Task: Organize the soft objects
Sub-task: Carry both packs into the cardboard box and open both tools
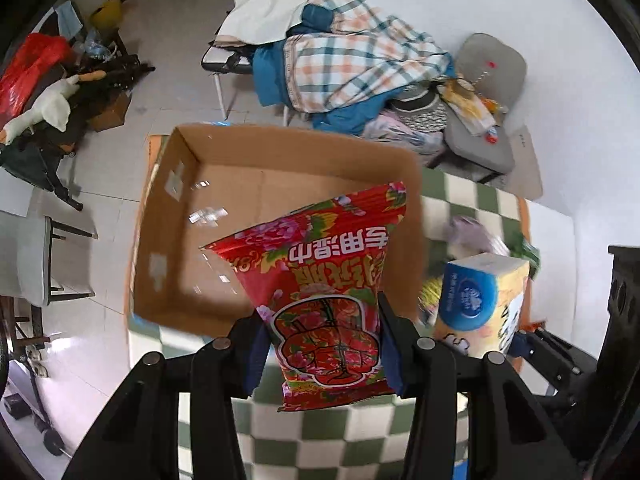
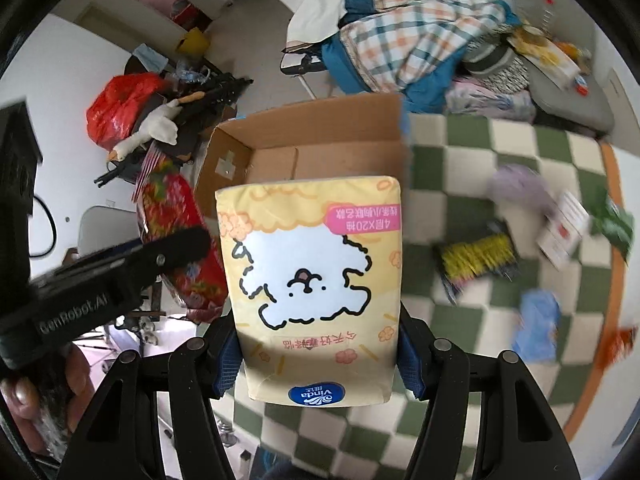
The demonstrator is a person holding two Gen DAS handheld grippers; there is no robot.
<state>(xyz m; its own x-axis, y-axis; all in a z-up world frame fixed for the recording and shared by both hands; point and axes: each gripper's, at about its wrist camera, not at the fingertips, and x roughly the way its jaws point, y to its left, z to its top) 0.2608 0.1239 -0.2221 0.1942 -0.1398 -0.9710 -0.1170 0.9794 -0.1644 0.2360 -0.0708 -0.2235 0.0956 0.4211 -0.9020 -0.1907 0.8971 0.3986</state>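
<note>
- left gripper (image 1: 324, 344) clamps red floral wet-wipe pack (image 1: 320, 276), held over near edge of open cardboard box (image 1: 224, 184)
- right gripper (image 2: 316, 356) clamps yellow tissue pack (image 2: 312, 272), sheep cartoon, just before the box
- checkered tabletop (image 2: 472, 152): blurred yellow-black brush (image 2: 476, 258), blue bag (image 2: 538, 324)

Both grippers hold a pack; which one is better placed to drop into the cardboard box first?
Left, probably: the red wet-wipes pack in the left gripper already overlaps the cardboard box opening.
</note>
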